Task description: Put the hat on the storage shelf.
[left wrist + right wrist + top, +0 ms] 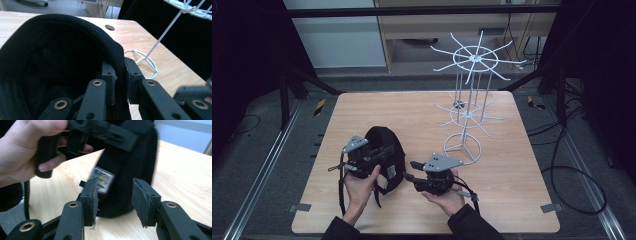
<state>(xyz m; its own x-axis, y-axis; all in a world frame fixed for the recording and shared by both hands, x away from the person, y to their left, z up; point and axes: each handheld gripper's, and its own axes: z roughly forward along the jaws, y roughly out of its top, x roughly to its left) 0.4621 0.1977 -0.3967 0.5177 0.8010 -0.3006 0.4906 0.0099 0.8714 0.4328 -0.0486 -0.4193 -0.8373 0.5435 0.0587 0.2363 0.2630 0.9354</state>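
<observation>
A black fabric cap (395,169) stands on its edge on the wooden table (512,165), left of centre. My left gripper (388,150) is shut on the cap's rim. In the left gripper view the thick rim (110,45) runs down between the two pads, which press on it from both sides, and the cap's dark hollow (50,65) lies to the left. My right gripper (410,170) is just right of the cap and points at it. Its jaws (115,195) stand open and apart from the cap's lower side (130,165), which bears a small label (102,180).
A white wire rack (469,100) with spoked rings on a round foot stands on the table's right half, its foot (147,58) close behind the cap. A small dark hole (109,27) is in the tabletop. The person's left hand (22,152) holds the left gripper's handle.
</observation>
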